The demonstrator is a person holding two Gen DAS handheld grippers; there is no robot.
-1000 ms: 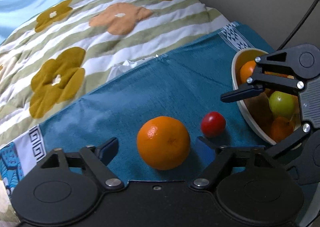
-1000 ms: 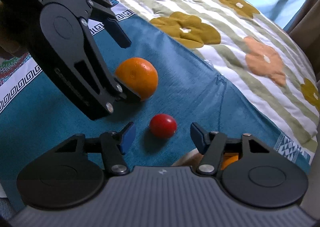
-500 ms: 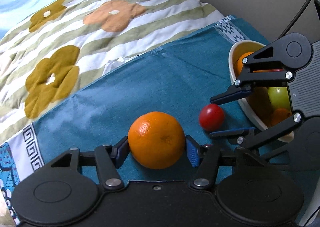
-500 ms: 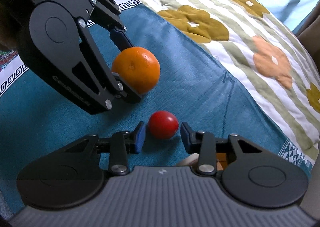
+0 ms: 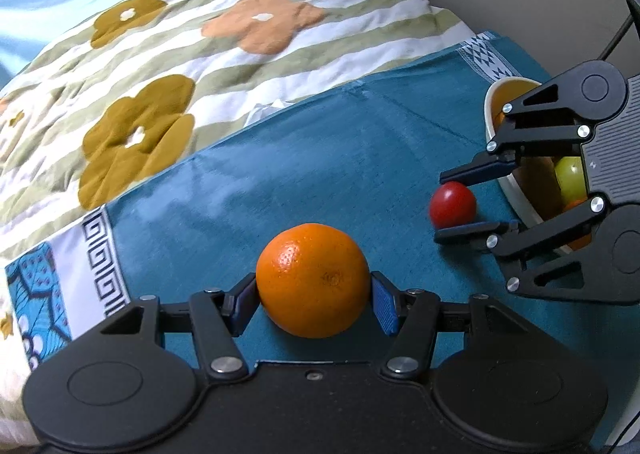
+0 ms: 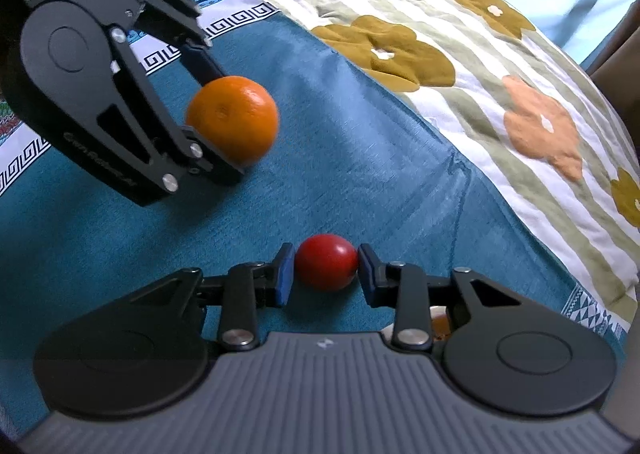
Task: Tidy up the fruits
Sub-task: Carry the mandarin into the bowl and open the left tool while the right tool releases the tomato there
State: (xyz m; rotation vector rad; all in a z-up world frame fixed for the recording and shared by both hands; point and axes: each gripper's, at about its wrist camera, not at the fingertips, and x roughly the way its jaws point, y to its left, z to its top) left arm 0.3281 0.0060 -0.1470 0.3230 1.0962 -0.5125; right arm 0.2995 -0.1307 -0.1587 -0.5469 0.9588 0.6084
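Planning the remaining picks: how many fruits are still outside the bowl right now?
2. The orange sits on the teal cloth between the left gripper fingers; the small red fruit lies between the right gripper fingers beside the bowl. The grippers could hide others.

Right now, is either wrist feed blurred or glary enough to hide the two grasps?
Left wrist: orange sharp with small highlights; quilt slightly smeared, edges fisheye-bent. Right wrist: orange edge blurred, tomato sharp between the pads, one small glint. Neither grasp is hidden.
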